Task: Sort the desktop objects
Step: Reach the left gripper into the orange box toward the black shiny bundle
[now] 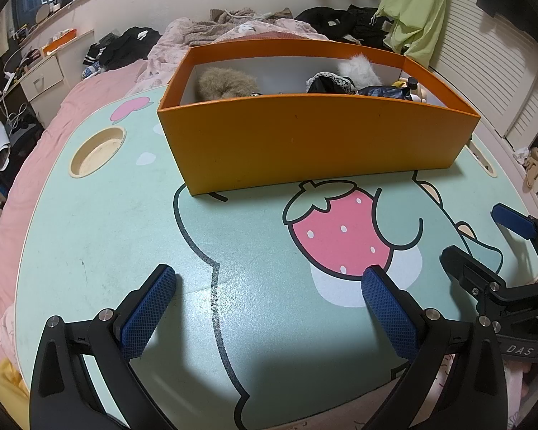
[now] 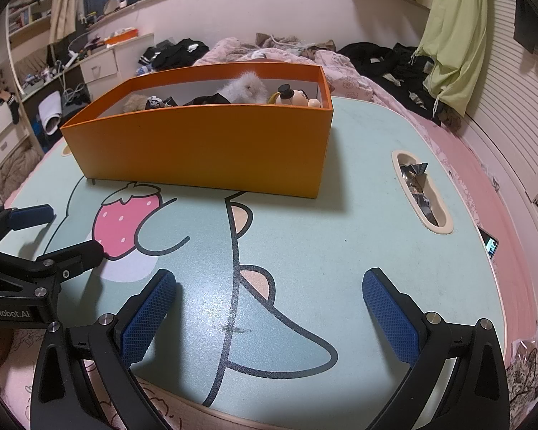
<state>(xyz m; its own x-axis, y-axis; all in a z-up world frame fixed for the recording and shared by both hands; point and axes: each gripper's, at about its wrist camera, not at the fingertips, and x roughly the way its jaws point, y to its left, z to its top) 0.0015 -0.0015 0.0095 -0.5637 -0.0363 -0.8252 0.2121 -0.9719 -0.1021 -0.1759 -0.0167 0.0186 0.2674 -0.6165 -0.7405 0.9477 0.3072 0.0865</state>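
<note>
"DAS" on right gripper (image 1: 484, 236) body; "GenRobot.AI" on left gripper (image 2: 53, 229) body.

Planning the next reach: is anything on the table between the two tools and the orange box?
Nothing visible. Bare printed tabletop lies between the open left tool, the open right tool and the orange box.

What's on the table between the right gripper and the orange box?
Nothing loose: in the right wrist view, only bare printed tabletop lies between the open right gripper and the orange box.
</note>
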